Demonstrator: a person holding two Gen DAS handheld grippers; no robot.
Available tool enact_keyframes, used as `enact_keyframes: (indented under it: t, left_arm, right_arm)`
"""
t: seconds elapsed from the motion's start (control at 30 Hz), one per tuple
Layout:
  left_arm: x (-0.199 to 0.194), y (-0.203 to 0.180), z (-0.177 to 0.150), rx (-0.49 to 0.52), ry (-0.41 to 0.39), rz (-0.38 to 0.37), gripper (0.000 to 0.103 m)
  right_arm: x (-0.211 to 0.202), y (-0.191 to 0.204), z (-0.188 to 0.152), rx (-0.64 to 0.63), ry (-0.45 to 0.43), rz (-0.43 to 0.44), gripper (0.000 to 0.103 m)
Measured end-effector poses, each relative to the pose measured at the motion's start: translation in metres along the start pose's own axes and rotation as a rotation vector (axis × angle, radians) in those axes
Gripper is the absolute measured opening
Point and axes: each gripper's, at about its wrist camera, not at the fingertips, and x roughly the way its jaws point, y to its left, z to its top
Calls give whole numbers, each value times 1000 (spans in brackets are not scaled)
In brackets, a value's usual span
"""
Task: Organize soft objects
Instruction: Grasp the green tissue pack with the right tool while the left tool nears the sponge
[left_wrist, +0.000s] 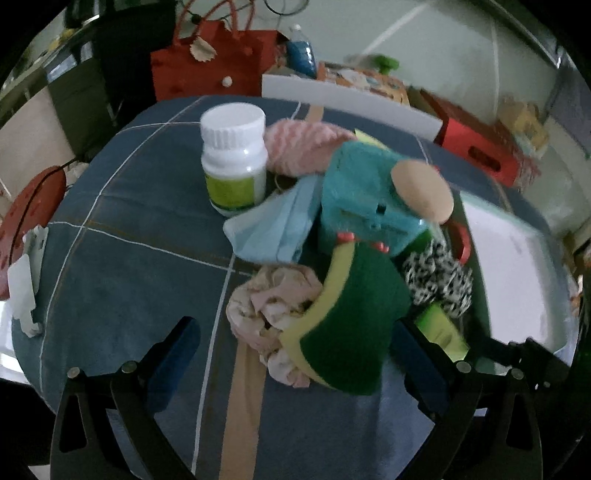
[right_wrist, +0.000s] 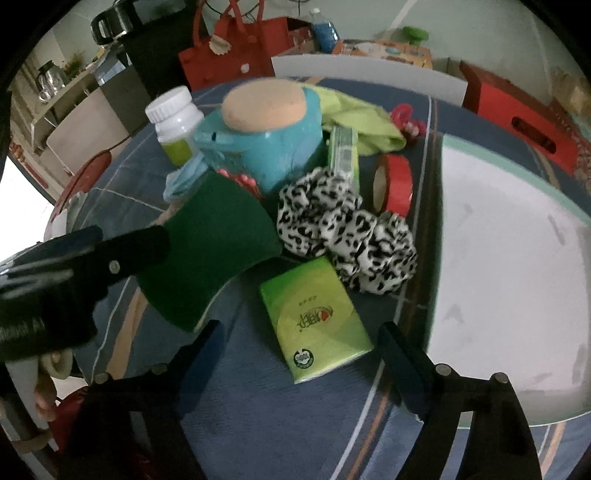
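Your right gripper (right_wrist: 299, 354) stands apart over the green tissue pack (right_wrist: 314, 317), just beside the leopard scrunchie (right_wrist: 347, 229); closing crooked could snag that scrunchie instead.

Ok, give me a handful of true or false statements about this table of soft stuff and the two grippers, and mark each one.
1. The white plastic bottle with the ribbed cap stands upright. True.
2. The flat green tissue packet lies between the open fingers of the right gripper. True.
3. The red roll of tape sits on the big white tray. False: it is on the blue checked cloth, beside the tray.
4. The black-and-white spotted scrunchie is inside the teal plastic tub. False: it lies on the cloth in front of the tub.
5. The left gripper is clamped shut with its fingers together. False: its fingers stand wide apart around the dark green scouring pad.
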Motion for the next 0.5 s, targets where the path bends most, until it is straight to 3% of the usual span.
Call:
enact_keyframes:
  t: [0.27, 0.4, 0.5]
  left_arm:
    - [10, -7, -5, 55, 49, 54, 103]
    - [11, -9, -8, 76, 52, 89, 103]
    - [10, -11, -9, 95, 54, 110, 103]
  right_arm:
    - [14, 4, -3, -1, 17, -28, 83]
    - [15, 5, -4, 6, 10, -42, 62]
    - [15, -2, -2, 8, 10, -29, 61]
